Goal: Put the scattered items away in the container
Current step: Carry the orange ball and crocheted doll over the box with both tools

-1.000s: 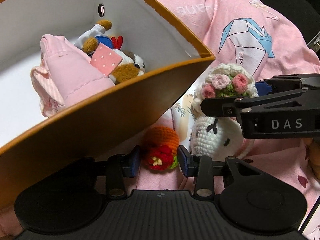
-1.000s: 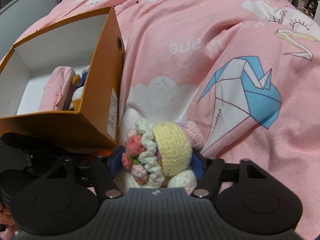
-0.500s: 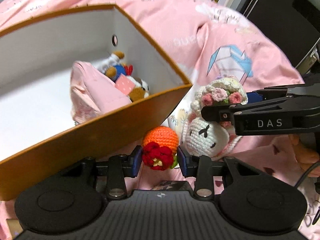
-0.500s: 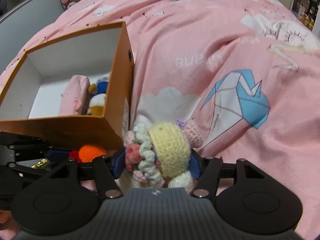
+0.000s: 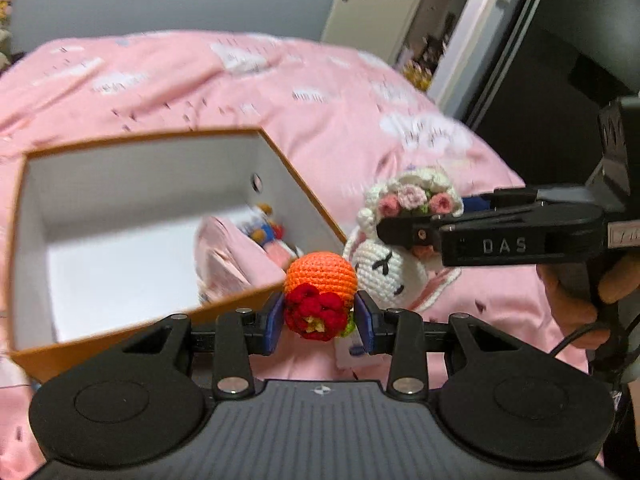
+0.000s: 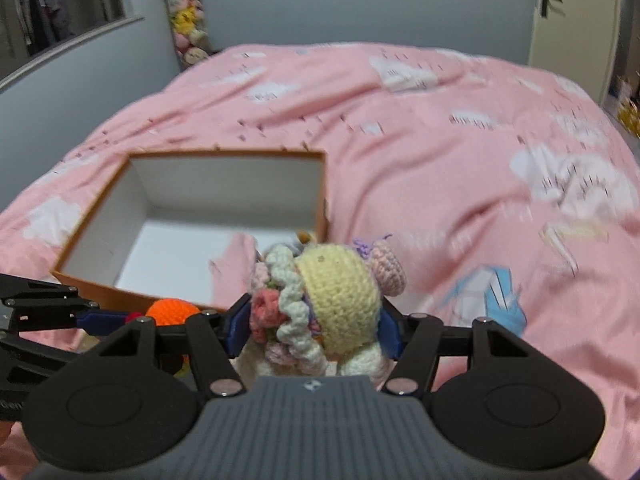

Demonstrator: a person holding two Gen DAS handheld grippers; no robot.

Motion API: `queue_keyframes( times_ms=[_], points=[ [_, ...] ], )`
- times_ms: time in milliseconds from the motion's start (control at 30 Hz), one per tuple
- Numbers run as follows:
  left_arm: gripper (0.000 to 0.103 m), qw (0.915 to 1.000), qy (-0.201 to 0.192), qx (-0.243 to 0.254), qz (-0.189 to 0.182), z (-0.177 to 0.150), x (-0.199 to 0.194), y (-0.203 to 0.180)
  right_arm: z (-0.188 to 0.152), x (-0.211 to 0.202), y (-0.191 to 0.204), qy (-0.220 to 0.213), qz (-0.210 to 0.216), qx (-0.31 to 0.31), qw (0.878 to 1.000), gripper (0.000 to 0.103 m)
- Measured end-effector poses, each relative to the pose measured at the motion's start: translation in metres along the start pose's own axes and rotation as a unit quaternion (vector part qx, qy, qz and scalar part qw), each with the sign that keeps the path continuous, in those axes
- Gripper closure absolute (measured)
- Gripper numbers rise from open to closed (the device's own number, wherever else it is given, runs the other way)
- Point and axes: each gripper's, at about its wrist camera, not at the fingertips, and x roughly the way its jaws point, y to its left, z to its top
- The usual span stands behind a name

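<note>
We see the left gripper (image 5: 320, 316) clamped on an orange crochet ball (image 5: 320, 276) with red flowers, held by the near corner of the orange box (image 5: 132, 332) on the pink bedspread (image 6: 420, 140); the right gripper (image 6: 314, 330) squeezes a crochet bunny (image 6: 336, 300) just beside it. Inside the box lie a pink bundle (image 5: 228, 260) and small plush toys (image 5: 264, 228).

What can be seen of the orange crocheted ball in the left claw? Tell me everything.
The orange crocheted ball is a small round toy of orange yarn, with a bumpy red crocheted flower, yellow at its centre, and a bit of green on the side nearest the camera. The left claw holds it off the bedding, its blue pads pressing both sides. It hangs just in front of the orange box's near corner, not yet inside, beside the bunny doll.
</note>
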Motion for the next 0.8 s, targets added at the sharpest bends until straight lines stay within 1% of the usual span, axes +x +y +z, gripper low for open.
queue_keyframes(
  times_ms=[67,200,367,467,600,800],
  points=[
    [0.060,0.9998,-0.016,-0.007,0.013,0.005,-0.016,0.007,0.007,-0.004,0.009,-0.011,0.007,-0.012,1.000,0.038],
    [0.060,0.9981,-0.036,-0.019,0.047,0.015,-0.033,0.023,0.022,-0.008,0.025,-0.031,0.023,-0.035,0.999,0.038],
    [0.060,0.9936,-0.043,-0.040,0.097,0.027,-0.042,0.052,0.045,-0.001,0.043,-0.048,0.048,-0.052,0.996,0.038],
    [0.060,0.9912,-0.038,-0.056,0.114,0.032,-0.039,0.071,0.058,0.012,0.052,-0.050,0.063,-0.058,0.995,0.038],
    [0.060,0.9892,-0.023,-0.068,0.128,0.033,-0.029,0.086,0.069,0.036,0.069,-0.045,0.075,-0.087,0.992,0.038],
    [0.060,0.9861,-0.001,-0.076,0.148,0.023,-0.016,0.095,0.071,0.085,0.092,-0.006,0.114,-0.147,0.983,0.038]
  ],
)
